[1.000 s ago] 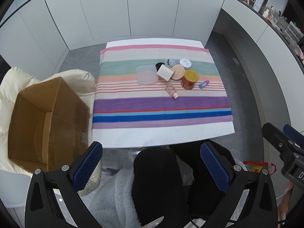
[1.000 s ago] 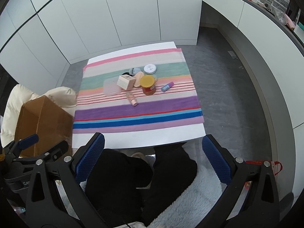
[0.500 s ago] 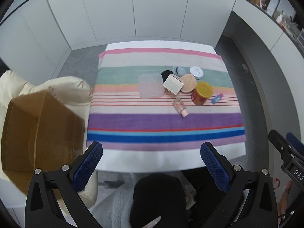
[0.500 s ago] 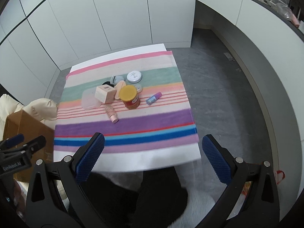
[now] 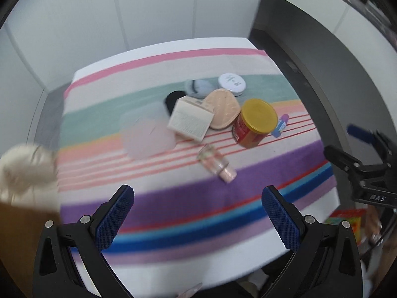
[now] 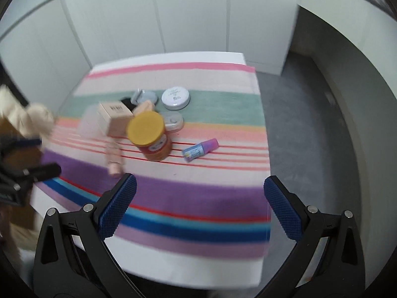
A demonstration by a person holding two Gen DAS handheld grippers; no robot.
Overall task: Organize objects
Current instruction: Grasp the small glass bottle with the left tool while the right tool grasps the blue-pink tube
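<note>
Both empty and spread wide, the left gripper (image 5: 198, 213) and right gripper (image 6: 198, 203) hover over the striped cloth (image 5: 173, 198). Best to take an outlier first, the blue-and-purple tube (image 6: 200, 149) or the pink bottle (image 5: 216, 166), squaring the pads across its narrow width.

White cabinet doors (image 6: 193, 12) stand behind the table; grey floor (image 6: 310, 129) lies beside it.

L gripper (image 5: 198, 219) open above striped cloth (image 5: 188, 198); jar (image 5: 255, 123) upright.

Jar (image 5: 255, 124) on cloth (image 5: 173, 198), box (image 5: 189, 123) left, tube (image 5: 280, 125) right.
</note>
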